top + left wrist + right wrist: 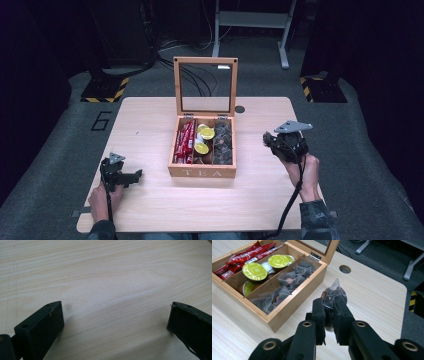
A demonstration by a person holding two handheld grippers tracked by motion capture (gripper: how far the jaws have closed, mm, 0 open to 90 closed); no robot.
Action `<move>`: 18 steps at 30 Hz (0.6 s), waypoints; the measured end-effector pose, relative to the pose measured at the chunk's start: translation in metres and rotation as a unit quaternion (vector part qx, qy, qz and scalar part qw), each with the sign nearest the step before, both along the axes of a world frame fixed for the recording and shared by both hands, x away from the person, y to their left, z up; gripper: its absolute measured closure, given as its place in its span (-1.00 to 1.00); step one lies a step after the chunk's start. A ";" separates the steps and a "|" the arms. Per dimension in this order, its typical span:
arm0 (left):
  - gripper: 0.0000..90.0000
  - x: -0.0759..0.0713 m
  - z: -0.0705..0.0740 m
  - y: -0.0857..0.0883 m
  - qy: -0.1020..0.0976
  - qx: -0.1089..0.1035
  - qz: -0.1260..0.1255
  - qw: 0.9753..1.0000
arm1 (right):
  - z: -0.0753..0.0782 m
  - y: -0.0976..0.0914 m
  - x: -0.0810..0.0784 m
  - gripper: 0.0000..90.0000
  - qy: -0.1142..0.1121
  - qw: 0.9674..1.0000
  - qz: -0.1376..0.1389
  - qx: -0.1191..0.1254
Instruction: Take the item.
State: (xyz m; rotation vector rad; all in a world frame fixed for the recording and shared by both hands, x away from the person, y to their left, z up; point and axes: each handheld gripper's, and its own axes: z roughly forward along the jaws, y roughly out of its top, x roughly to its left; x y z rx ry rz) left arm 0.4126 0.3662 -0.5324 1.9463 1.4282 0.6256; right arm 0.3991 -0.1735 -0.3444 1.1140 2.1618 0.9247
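Observation:
A wooden tea box [202, 172] marked TEA stands in the middle of the table with its glass lid [205, 86] up. It holds red sachets [185, 141], yellow-green capsules [205, 133] and dark pyramid tea bags [223, 142]. In the right gripper view the same box [287, 305] lies at upper left. My right gripper [329, 307] is shut on a dark pyramid tea bag [333, 293], held above the table to the right of the box; it is also in the high view [270, 138]. My left gripper [134, 175] rests open near the table's left front, with bare wood between its jaws [115, 315].
A round cable hole [240, 109] sits in the table behind the box. Beyond the table lie cables [192, 70], a grey desk frame [252, 22] and yellow-black striped stand bases [105, 90].

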 end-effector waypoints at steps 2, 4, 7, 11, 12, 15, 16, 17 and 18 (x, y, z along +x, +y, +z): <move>-1.00 0.000 0.000 0.000 0.000 0.000 0.000 1.000 | 0.001 -0.004 -0.001 0.79 0.001 1.000 -0.004 0.001; -1.00 0.000 0.000 0.000 0.000 0.000 0.000 1.000 | 0.001 -0.007 -0.002 0.79 0.001 1.000 -0.008 0.002; -1.00 0.000 0.000 0.000 0.000 0.000 0.000 1.000 | 0.001 -0.013 -0.004 0.79 -0.001 1.000 -0.013 0.002; -1.00 0.000 0.000 0.000 0.000 0.000 0.000 1.000 | 0.001 -0.020 -0.005 0.79 0.001 1.000 -0.020 -0.001; -1.00 0.000 0.000 0.000 0.000 0.000 0.000 1.000 | 0.002 -0.022 -0.006 0.79 0.002 1.000 -0.022 -0.002; -1.00 0.000 0.000 0.000 0.000 0.000 0.000 1.000 | 0.002 -0.027 -0.006 0.79 0.001 1.000 -0.029 -0.002; -1.00 0.000 0.000 0.000 0.000 0.000 0.000 1.000 | 0.002 -0.028 -0.007 0.79 0.002 1.000 -0.029 -0.002; -1.00 0.000 0.000 0.000 0.000 0.000 0.000 1.000 | 0.002 -0.029 -0.008 0.79 0.003 0.999 -0.033 0.001; -1.00 0.000 0.000 0.000 0.000 0.000 0.000 1.000 | 0.003 -0.031 -0.008 0.79 0.001 1.000 -0.030 -0.002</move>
